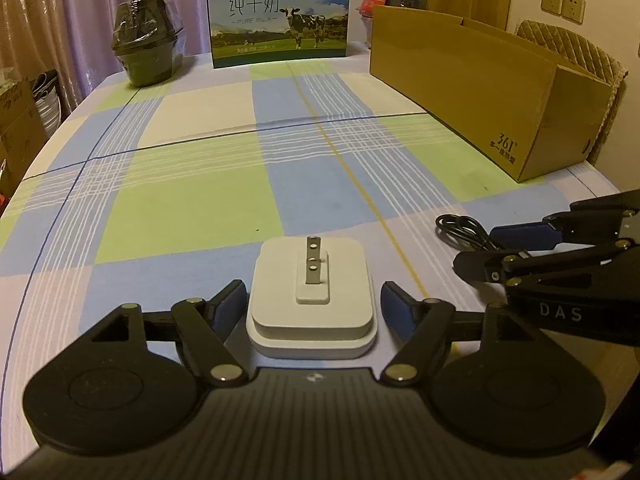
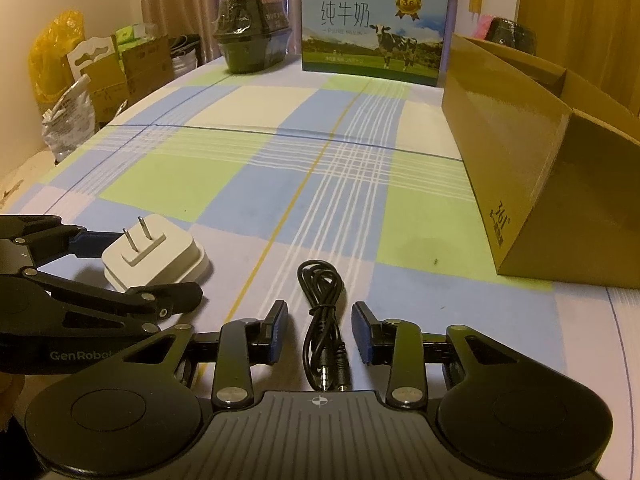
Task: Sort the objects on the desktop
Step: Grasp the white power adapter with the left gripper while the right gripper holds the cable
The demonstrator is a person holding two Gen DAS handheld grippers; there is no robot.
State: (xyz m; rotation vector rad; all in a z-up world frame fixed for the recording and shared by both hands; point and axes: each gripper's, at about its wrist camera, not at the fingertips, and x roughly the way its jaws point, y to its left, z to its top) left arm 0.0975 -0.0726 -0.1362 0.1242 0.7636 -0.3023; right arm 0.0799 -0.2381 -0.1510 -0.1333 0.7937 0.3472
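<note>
While both grippers sat low over the checked tablecloth (image 1: 192,200), this was how your scene lay.

Left gripper (image 1: 314,306): you held it with its blue pads spread wide, one either side of the white charger (image 1: 312,304); neither pad appeared to touch the body, so nothing was gripped yet.

White charger: it rested flat on the cloth with its two metal prongs (image 1: 313,266) pointing up, likely why you came at its smooth sides rather than from above.

Right gripper (image 2: 319,330): its fingers stood apart around the coiled black cable (image 2: 324,312), with clear gaps on both sides; it held nothing.

Black cable: it lay lengthwise between the pads, its jack plugs (image 2: 334,378) close under the gripper's body and its loop stretching ahead, a line-up that would let a squeeze gather all the strands at once.

Cardboard box (image 2: 520,184): open-topped, it stood on the right side of the table, well apart from both items, and looked to be the sorting destination.

Background: a milk carton (image 1: 278,16) and a dark wrapped container (image 1: 146,42) stood at the far edge, away from your work.

Stage: you seemed poised for a double grasp, both closures still to come.
</note>
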